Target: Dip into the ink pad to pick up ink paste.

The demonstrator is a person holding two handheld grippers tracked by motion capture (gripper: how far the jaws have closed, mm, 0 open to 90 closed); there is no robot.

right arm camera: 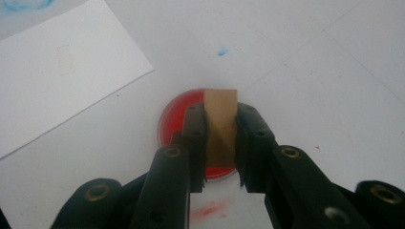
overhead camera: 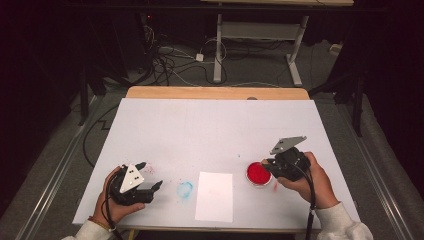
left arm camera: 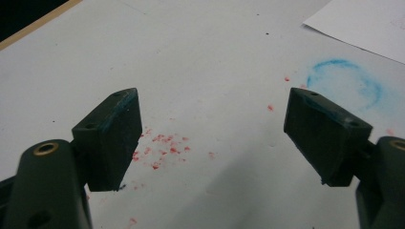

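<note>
My right gripper [right arm camera: 221, 143] is shut on a small tan wooden block [right arm camera: 220, 119], held upright just above a round red ink pad [right arm camera: 179, 119]. From above, that gripper [overhead camera: 270, 165] sits at the right edge of the red ink pad [overhead camera: 257, 173]. A white sheet of paper [overhead camera: 214, 196] lies near the table's front middle, also seen as the white sheet [right arm camera: 57, 67]. My left gripper [left arm camera: 212, 133] is open over bare table with nothing between its jaws; from above the left gripper [overhead camera: 150, 175] rests at the front left.
A blue ring smudge [overhead camera: 185, 189] lies left of the paper, also the blue ring [left arm camera: 346, 83]. Red specks [left arm camera: 165, 148] dot the white table cover [overhead camera: 215, 125] under my left gripper. A red smear [right arm camera: 210, 210] marks the cover near the pad. Cables and desk legs [overhead camera: 217, 50] stand beyond the far edge.
</note>
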